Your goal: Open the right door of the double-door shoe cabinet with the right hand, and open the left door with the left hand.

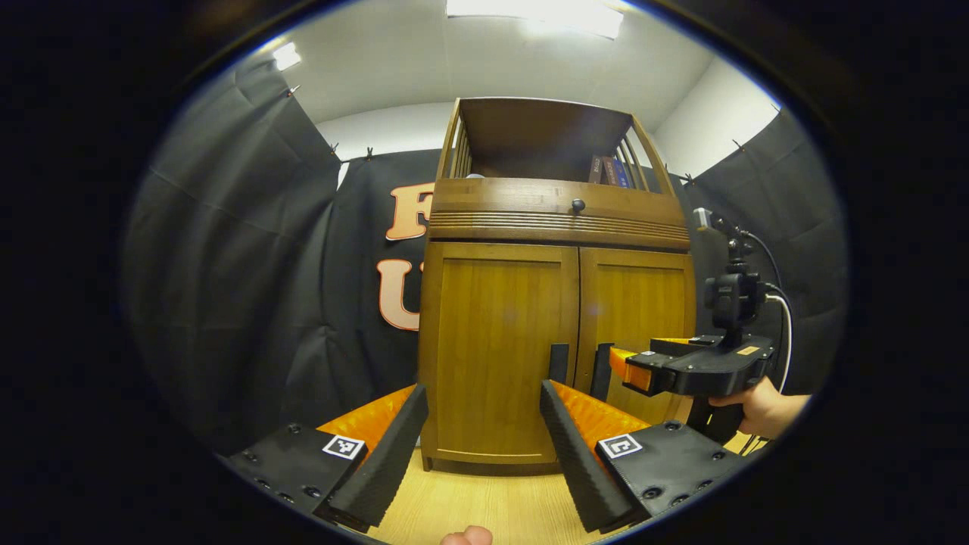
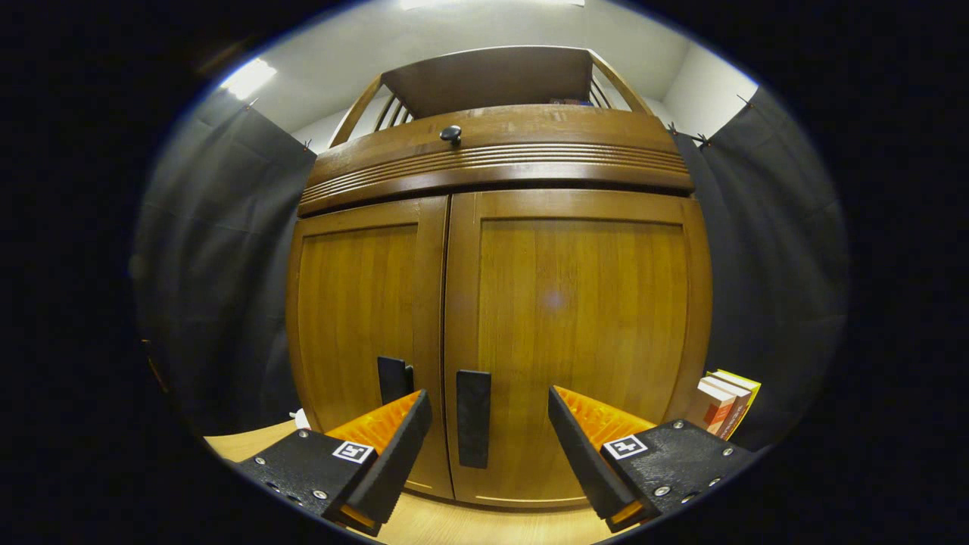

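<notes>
The wooden shoe cabinet [image 1: 556, 219] stands on a light wooden surface with both doors shut. In the left gripper view, the left door [image 1: 496, 341] is straight ahead, and my left gripper [image 1: 481, 393] is open some way in front of it, holding nothing. My right gripper [image 1: 617, 367], held by a hand [image 1: 764, 409], sits close to the dark handles [image 1: 602, 371] at the middle seam. In the right gripper view, the right gripper [image 2: 488, 397] is open, and the right door's handle [image 2: 473, 416] stands between its fingers, apart from both. The left door's handle [image 2: 394, 380] is just beyond the left finger.
A drawer front with a small dark knob [image 2: 451, 135] runs above the doors. Books [image 1: 609, 170] stand on the open top shelf. More books [image 2: 723, 401] lean beside the cabinet's right side. Black cloth walls close in on both sides. A thumb tip [image 1: 465, 537] shows at the bottom edge.
</notes>
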`<act>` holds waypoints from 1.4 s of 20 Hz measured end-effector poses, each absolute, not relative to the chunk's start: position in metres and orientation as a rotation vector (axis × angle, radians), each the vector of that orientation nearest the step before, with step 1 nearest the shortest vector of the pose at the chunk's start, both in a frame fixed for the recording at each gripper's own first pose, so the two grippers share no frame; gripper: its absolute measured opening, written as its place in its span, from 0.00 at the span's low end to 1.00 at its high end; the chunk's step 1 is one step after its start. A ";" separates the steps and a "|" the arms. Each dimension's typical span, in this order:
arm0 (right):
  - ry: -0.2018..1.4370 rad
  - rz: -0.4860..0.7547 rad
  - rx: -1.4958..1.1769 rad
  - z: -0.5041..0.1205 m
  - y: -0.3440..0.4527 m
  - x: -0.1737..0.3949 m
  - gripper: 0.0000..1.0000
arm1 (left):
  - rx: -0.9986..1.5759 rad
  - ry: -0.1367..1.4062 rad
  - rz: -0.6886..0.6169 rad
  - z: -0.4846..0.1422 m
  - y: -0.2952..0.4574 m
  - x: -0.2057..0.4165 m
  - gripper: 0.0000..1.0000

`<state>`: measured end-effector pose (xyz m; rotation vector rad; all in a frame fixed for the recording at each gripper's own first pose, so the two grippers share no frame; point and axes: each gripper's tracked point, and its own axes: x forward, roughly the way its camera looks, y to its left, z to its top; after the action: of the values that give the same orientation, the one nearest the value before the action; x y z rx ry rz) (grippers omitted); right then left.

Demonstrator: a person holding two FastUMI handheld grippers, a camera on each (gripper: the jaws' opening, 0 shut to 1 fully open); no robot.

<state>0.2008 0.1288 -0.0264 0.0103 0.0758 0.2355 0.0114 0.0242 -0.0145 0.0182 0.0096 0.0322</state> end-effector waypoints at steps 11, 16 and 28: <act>0.150 0.185 -0.008 -0.069 0.144 0.253 0.90 | 0.021 0.011 0.089 -0.019 0.053 0.007 0.94; 0.154 0.139 0.001 -0.074 0.139 0.265 0.86 | 0.022 0.008 0.092 -0.019 0.058 0.009 0.96; 0.117 0.190 0.035 -0.078 0.154 0.262 0.31 | 0.028 0.033 0.080 -0.026 0.057 0.014 0.96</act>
<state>0.2625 0.1543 -0.0782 0.0352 0.1167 0.1898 0.0138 0.0573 -0.0260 0.0281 0.0333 0.0795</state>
